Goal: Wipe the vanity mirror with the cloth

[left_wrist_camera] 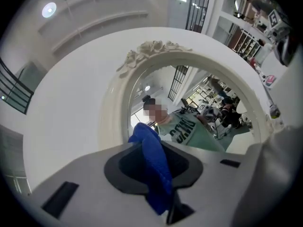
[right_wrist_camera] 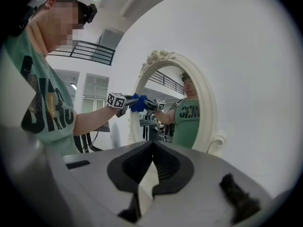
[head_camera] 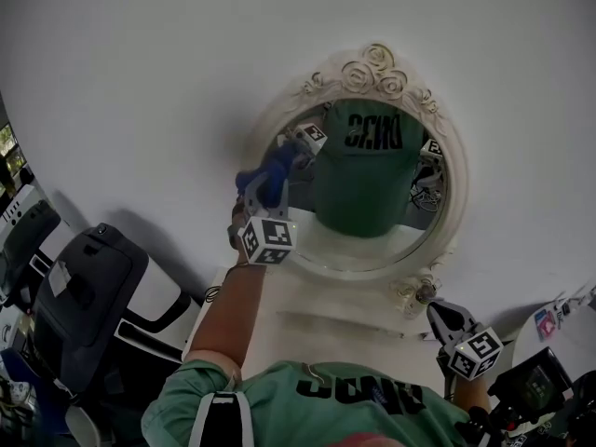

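Here, left tongs point(head_camera: 268, 184) pinch cloth point(head_camera: 279, 162) against mirror point(head_camera: 359, 246).

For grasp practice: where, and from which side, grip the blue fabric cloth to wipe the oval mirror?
Blue fabric cloth: bunched middle, from the room side; held so by the left gripper, a fold juts past the jaws toward the oval mirror.

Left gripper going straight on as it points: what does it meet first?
The vanity mirror glass, near its left edge; the blue cloth the left gripper clamps leads and may be touching.
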The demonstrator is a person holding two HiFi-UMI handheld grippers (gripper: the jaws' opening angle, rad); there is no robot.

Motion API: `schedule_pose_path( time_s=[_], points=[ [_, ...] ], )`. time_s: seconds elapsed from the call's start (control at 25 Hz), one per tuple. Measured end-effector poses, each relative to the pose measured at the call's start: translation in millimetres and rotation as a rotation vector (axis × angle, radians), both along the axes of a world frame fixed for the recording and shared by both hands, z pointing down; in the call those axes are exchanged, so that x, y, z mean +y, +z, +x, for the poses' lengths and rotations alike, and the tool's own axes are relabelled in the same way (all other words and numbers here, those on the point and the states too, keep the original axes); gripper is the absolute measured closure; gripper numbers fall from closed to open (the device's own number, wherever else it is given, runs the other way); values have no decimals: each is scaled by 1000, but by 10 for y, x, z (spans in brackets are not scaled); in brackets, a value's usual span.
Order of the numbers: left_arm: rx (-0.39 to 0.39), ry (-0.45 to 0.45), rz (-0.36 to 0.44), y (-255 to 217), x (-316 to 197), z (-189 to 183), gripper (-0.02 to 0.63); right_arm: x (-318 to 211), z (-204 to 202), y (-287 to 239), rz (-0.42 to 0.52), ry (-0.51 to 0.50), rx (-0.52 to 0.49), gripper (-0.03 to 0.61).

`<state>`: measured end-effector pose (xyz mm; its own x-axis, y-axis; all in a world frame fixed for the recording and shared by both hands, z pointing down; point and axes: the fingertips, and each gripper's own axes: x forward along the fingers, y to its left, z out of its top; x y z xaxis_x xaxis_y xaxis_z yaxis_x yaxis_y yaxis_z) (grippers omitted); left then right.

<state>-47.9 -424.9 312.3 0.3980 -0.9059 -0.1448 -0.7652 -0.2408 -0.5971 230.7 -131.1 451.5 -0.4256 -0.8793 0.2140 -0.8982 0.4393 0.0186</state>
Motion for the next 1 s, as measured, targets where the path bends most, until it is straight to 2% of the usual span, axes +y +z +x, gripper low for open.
schedule_pose_path(
  time_s=[0.12, 0.36, 0.64, 0.8, 1.0],
  points=[
    [-11, -19, -8, 72, -95, -43, 522, -41, -95, -45, 2, -22, 16, 566],
    [-8, -32, 29, 90, -162, -7, 523, -54, -117, -42, -2, -18, 24, 566],
    [25, -13, -14, 53, -146, 87, 523, -67, -63, 25, -12, -10, 16, 566],
    [-7, 51, 10, -4, -4, 441, 523, -69, -46, 60, -12, -10, 11, 566],
    [-84, 178, 70, -88, 319, 1222, 523, 11, 74, 79, -10, 18, 0, 566]
  ],
)
